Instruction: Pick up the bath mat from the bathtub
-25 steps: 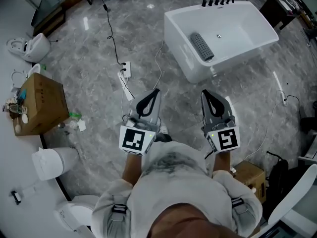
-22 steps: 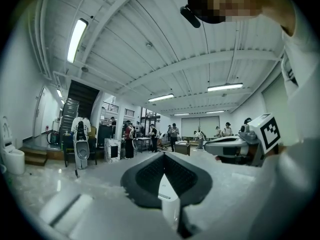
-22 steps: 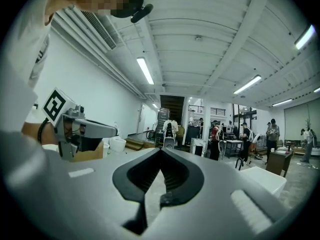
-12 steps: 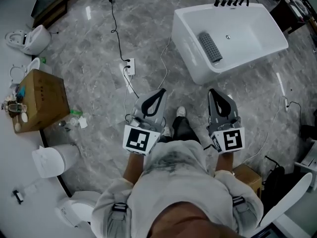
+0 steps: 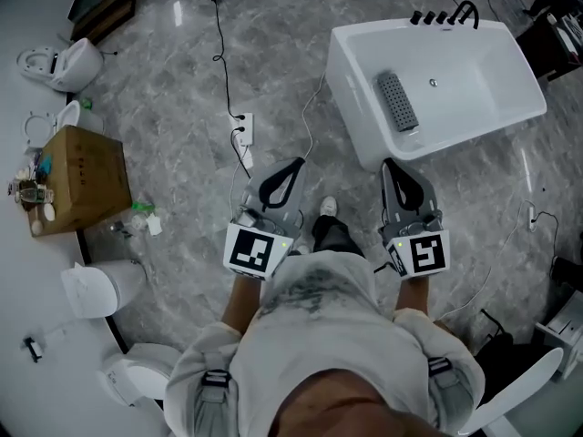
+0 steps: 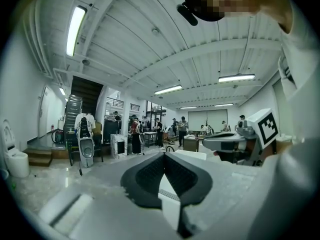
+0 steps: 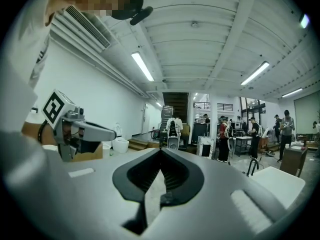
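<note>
Pale mottled T-shirt [image 5: 314, 303] — buckled shoulder straps [image 5: 211, 382] — dark trousers [image 5: 335, 237].

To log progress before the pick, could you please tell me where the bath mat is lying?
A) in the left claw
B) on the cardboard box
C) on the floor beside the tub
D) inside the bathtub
D: the head view shows the grey bath mat lying inside the white bathtub, untouched.
</note>
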